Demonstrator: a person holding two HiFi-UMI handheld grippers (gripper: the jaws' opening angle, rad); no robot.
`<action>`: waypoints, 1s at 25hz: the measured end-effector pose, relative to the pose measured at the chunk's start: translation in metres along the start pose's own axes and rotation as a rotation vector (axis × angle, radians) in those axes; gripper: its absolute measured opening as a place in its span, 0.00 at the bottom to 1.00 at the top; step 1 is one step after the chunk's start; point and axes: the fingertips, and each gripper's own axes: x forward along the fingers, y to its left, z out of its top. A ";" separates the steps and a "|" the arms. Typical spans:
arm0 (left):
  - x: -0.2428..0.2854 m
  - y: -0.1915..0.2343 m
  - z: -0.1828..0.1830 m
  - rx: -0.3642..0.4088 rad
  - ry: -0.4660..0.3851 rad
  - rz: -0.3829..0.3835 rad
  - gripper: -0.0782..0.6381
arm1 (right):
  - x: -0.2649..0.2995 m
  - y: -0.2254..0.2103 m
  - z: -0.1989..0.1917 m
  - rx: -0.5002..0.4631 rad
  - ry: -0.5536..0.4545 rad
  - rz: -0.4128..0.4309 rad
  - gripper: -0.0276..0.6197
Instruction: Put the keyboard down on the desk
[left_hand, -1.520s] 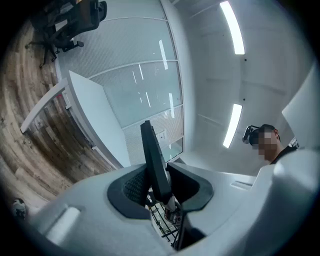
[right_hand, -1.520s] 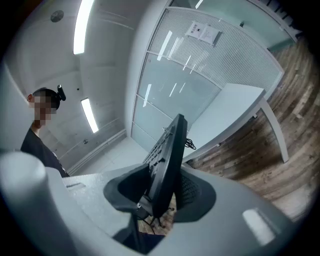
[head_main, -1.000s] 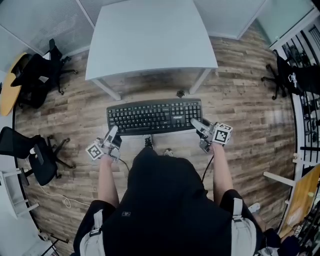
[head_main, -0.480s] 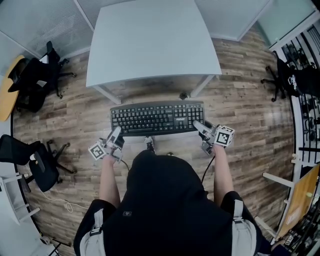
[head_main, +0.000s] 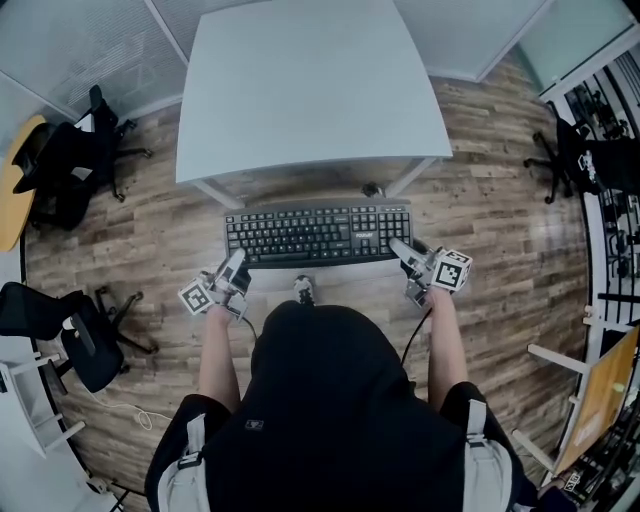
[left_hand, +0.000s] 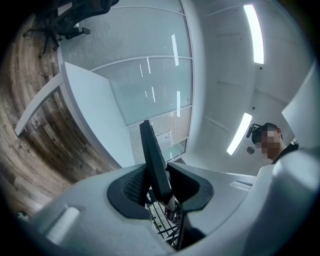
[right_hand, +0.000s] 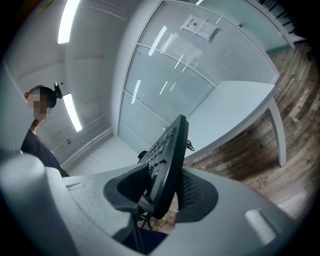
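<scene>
Keyboard (head_main: 318, 235) sits clamped in your left gripper (head_main: 236, 265) and right gripper (head_main: 399, 247); hold it level, lower onto the desk (head_main: 310, 90)

We get soft, even white light throughout, with no hard shadows. In the head view the pale tabletop (head_main: 310, 80) is the brightest patch, nearly washed out, and it throws only a faint shadow on the wooden floor (head_main: 500, 220) under its near edge. Straight lines there bow strongly toward the corners. Both gripper views are fisheye circles with black corners. The ceiling light strips (left_hand: 254, 32) blow out to pure white, and their streaks glare on the glass wall (left_hand: 150, 75). The left claw (left_hand: 160, 185) and the right claw (right_hand: 162, 192) sit close to the lens, soft and grey, while the keyboard (right_hand: 167, 155) edge looks fairly sharp.
</scene>
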 end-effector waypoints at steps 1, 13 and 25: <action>0.002 0.004 0.007 -0.002 0.004 0.000 0.25 | 0.007 -0.001 0.002 0.002 -0.003 0.000 0.27; 0.007 0.019 0.027 0.036 0.072 0.012 0.25 | 0.030 -0.010 0.001 0.010 -0.027 0.014 0.28; 0.010 0.022 0.025 0.054 0.100 0.008 0.25 | 0.030 -0.015 0.000 -0.007 -0.026 0.003 0.28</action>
